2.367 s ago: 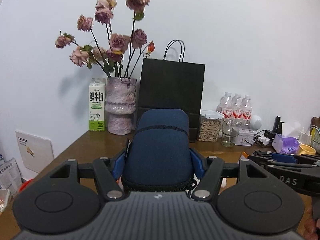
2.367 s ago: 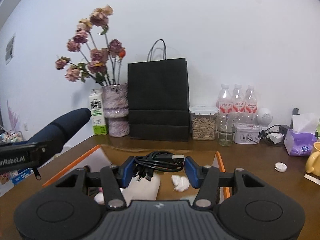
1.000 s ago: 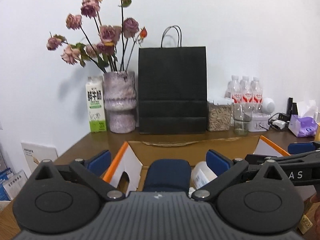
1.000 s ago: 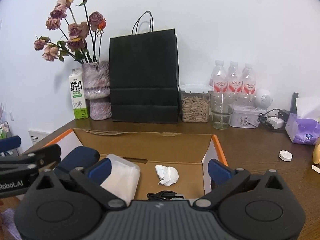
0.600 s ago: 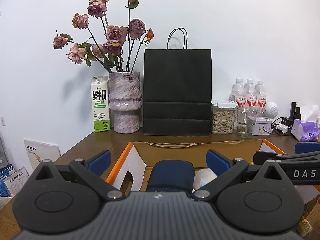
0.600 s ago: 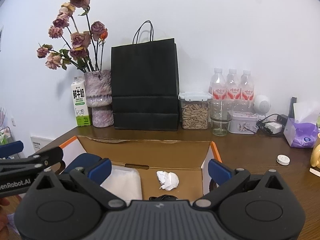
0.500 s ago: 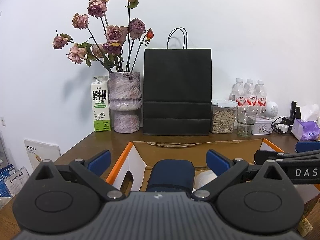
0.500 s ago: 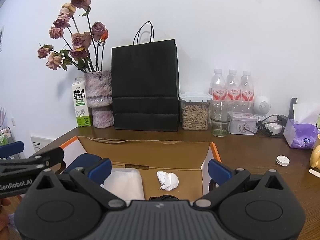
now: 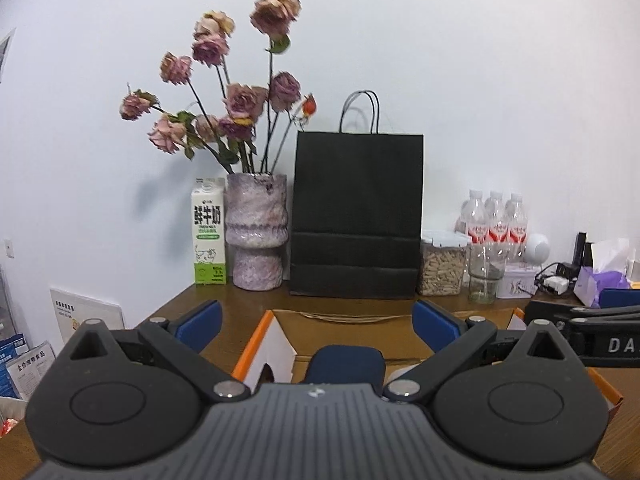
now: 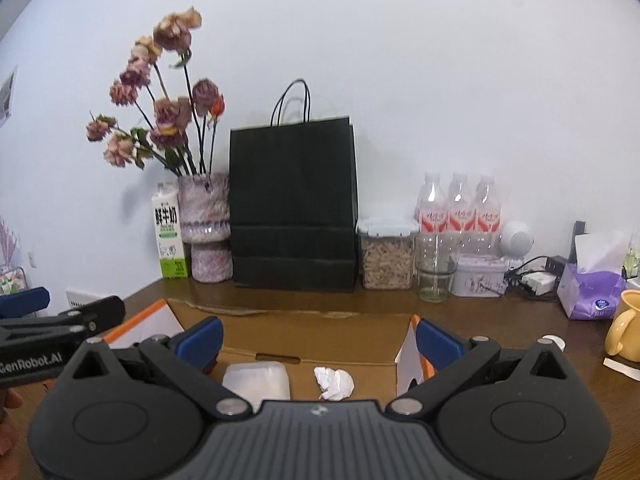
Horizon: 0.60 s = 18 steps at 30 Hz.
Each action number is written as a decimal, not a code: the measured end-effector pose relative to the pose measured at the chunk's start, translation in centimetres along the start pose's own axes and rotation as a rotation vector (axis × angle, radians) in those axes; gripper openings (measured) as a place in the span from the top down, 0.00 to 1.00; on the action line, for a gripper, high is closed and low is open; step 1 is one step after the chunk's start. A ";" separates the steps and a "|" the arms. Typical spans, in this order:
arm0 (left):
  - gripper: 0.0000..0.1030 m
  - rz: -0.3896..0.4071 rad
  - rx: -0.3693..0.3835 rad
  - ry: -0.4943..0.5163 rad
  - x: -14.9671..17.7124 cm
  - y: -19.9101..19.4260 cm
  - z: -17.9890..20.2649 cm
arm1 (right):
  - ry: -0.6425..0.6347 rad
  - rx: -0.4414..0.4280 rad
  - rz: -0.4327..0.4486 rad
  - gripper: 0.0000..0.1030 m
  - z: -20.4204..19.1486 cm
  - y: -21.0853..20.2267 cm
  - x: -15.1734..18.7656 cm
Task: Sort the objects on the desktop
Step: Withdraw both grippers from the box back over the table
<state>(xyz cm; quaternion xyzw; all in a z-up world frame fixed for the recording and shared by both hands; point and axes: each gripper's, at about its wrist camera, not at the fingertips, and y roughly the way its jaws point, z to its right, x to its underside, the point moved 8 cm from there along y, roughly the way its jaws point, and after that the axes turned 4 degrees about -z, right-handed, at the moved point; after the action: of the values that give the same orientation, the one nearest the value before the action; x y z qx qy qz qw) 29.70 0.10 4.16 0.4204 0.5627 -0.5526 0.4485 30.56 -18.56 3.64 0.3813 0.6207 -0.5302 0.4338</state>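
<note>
Both grippers hang wide apart over the box, holding nothing.

The blue case [image 9: 347,363] lies inside the cardboard box [image 9: 256,344], near its left wall. It sits just under and in front of the left gripper [image 9: 316,322], right in the middle of its gap. Its long side seems to point away from the gripper, though only its near end shows. The left gripper is the closer one to it. The right gripper [image 10: 318,340] is open too, with its blue pads far apart. Below it in the same box lie a white packet [image 10: 257,380] to the left and a crumpled paper ball [image 10: 333,383] near the middle, a little apart. I think the next thing to sort may be out on the table [image 10: 480,320], like the small white cap [image 10: 554,342] or the yellow mug [image 10: 626,326] to the right.
</note>
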 end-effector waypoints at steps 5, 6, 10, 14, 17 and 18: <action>0.00 -0.007 0.001 0.001 -0.1 -1.7 -0.5 | 0.003 0.003 0.003 0.00 0.3 -2.1 0.3; 0.00 -0.008 -0.002 0.000 -0.2 -2.1 -0.7 | 0.004 0.005 0.004 0.00 0.3 -2.5 0.4; 0.00 -0.004 -0.009 -0.005 -0.2 -3.9 -1.3 | 0.007 0.012 -0.001 0.00 0.6 -4.4 0.9; 0.00 -0.014 -0.020 0.001 0.3 -5.5 -1.9 | 0.016 0.015 -0.010 0.00 0.9 -6.1 1.7; 0.00 -0.034 -0.025 0.001 1.1 -6.6 -2.4 | 0.009 0.018 -0.020 0.00 1.0 -7.2 2.5; 0.00 -0.042 -0.026 -0.001 1.4 -6.9 -2.6 | 0.005 0.019 -0.027 0.00 0.9 -7.6 2.8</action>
<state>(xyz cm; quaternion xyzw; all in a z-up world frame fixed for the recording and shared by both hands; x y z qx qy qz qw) 22.61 2.40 4.47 0.4025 0.5784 -0.5548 0.4424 22.70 -20.57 3.43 0.3783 0.6216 -0.5411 0.4216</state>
